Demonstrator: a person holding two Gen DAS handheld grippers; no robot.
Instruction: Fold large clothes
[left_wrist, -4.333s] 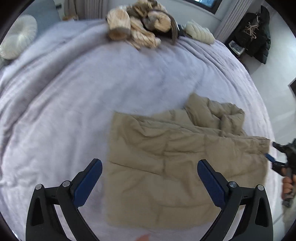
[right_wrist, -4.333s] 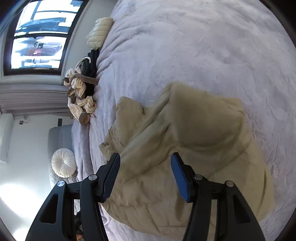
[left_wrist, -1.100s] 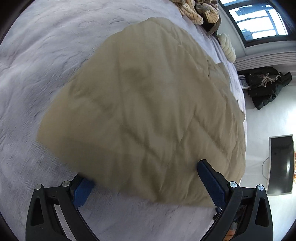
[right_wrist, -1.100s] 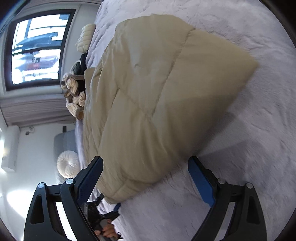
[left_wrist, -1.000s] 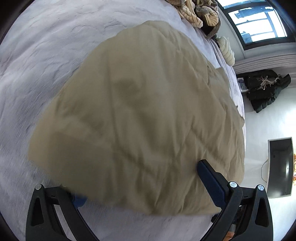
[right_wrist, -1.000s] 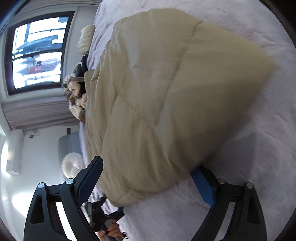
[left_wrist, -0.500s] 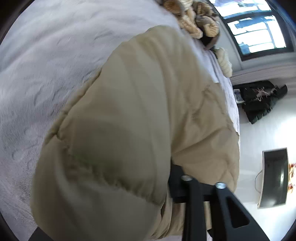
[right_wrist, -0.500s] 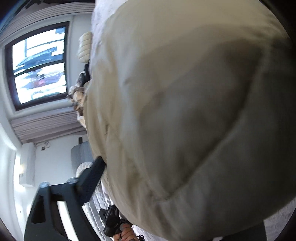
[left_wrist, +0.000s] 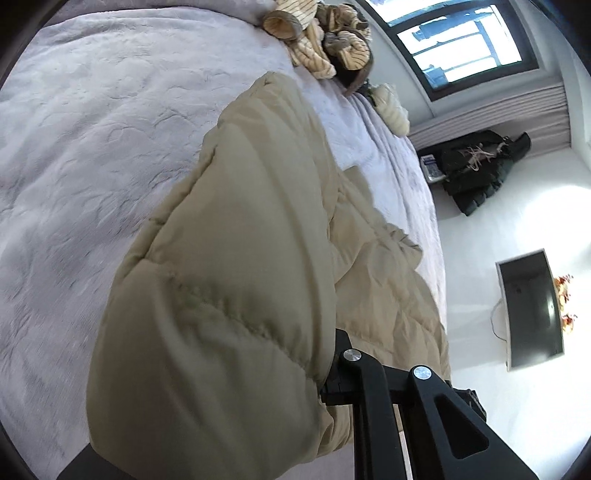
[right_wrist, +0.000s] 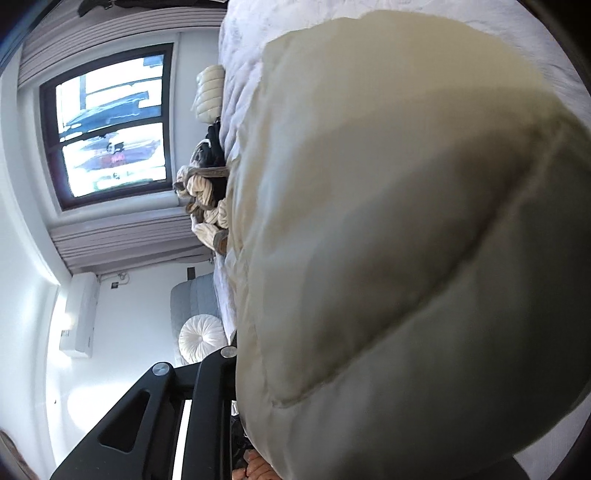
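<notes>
We have both hand-held grippers closed onto the beige puffer jacket (left_wrist: 229, 295), whose near edge bulges up off the lavender bed (left_wrist: 92, 129). The left hand-held gripper (left_wrist: 325, 373) has just been closing and pinches quilted fabric; the right hand-held gripper (right_wrist: 240, 365) likewise, jaws buried in padding. Striped clothes (left_wrist: 317, 48) lie beyond.

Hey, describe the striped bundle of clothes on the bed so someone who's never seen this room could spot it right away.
Start at the big bed with the pale lilac cover and look to its far edge, near the dark-framed window. There lies the striped bundle of clothes, a rumpled cream and brown heap. Unlike the plain tan puffy jacket nearer the camera, it is thinly striped and twisted into rolls.
</notes>
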